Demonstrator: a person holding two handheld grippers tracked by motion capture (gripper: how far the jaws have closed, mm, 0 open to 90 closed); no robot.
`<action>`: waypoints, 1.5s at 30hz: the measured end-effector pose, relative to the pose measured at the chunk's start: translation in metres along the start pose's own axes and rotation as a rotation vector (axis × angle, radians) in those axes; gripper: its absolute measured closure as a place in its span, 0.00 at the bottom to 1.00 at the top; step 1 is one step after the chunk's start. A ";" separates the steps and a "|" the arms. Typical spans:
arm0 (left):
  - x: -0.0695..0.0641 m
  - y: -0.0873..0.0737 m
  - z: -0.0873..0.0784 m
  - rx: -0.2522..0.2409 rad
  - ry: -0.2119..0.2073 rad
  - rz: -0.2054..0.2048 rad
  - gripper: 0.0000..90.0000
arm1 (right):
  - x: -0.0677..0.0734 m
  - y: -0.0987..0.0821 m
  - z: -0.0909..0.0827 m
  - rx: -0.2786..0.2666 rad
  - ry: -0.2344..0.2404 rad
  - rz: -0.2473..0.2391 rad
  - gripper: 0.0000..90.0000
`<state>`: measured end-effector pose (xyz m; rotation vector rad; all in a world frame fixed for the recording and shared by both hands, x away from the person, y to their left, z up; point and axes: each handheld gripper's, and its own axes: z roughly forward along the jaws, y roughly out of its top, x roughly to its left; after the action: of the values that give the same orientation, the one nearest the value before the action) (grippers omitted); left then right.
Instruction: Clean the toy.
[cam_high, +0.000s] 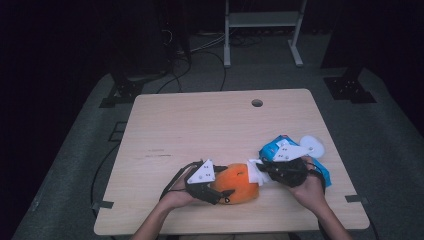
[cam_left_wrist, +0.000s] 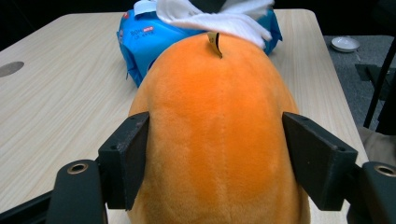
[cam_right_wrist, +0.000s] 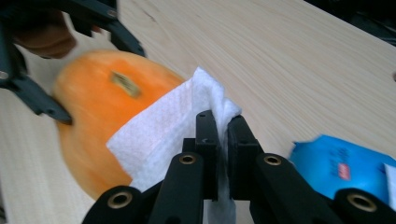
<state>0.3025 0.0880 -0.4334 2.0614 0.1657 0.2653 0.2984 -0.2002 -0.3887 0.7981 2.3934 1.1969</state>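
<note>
Plush orange toy (cam_left_wrist: 219, 140): nearest item, seated between the jaws of the left hand-held gripper (cam_high: 212, 191), pads pressed against both flanks; held steady on the bench (cam_high: 200, 130), small tan tag on top.

White wipe (cam_right_wrist: 163, 135): pinched at one folded edge by the right hand-held gripper (cam_right_wrist: 223, 135), jaws closed tight on it; free end draped forward onto the toy's upper side, touching the plush just beside the tag.

Blue wipe packet (cam_high: 280, 150): lying under and beyond the right hand-held gripper, near the bench's right edge; white sheet showing at its top in the left gripper view.

White round lid (cam_high: 312, 145): just beyond the packet, apart from both hand-held grippers.

Progress, judged: wipe already out of the packet and brought to the toy; toy already secured. Wiping apparently begun or about to begin, contact limited to one patch near the tag. Remaining: passes over the rest of the plush surface, release of the toy, disposal of the wipe. Cleanliness of the plush not readable.
</note>
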 end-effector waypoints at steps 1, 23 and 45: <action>0.000 0.000 0.000 0.001 0.000 0.001 0.29 | -0.003 -0.001 -0.001 0.001 -0.007 0.007 0.94; -0.006 0.005 0.005 0.007 0.008 0.019 0.25 | 0.033 0.020 -0.002 0.012 0.104 -0.096 0.85; -0.009 0.005 0.008 0.013 -0.017 0.023 0.30 | 0.015 0.003 0.006 -0.015 0.077 -0.012 0.93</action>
<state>0.2958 0.0769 -0.4334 2.0791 0.1332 0.2616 0.2911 -0.1853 -0.3906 0.7443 2.4442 1.2605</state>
